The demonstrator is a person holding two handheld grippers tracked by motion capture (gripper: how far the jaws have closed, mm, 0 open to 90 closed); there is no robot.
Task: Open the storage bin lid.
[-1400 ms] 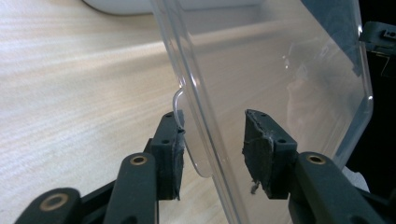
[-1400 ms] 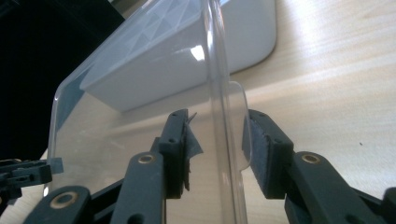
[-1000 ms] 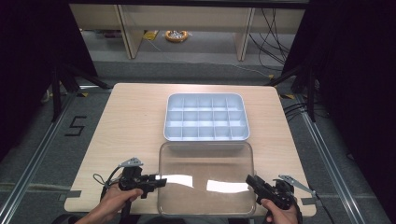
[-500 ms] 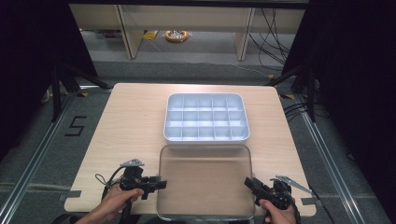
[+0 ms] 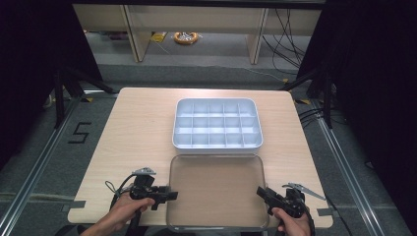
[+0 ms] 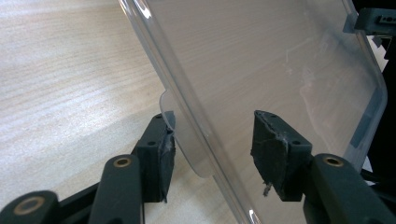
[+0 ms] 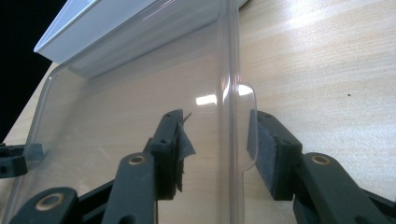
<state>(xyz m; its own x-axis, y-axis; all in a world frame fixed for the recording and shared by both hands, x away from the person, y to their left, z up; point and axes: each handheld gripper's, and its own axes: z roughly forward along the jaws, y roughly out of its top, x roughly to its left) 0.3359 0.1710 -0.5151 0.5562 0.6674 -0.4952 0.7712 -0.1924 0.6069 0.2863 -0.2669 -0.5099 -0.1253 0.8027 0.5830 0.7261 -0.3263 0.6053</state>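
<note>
Pale wood-grain table (image 5: 133, 128) is seen from above, with dark floor and shelving beyond it. A white plastic compartment tray (image 5: 217, 125) lies at the middle, and a clear, flat, rectangular plastic lid (image 5: 216, 189) lies just near of it, by the near edge. The lid's left rim is straddled by the left tongs (image 6: 212, 144), whose pads stand open and apart from the plastic; a small tab sits between them. The right rim and its tab are straddled likewise by the right tongs (image 7: 217, 149), also open. The lid is judged light, stiff, smooth and slippery; the side tabs are best pinched.
</note>
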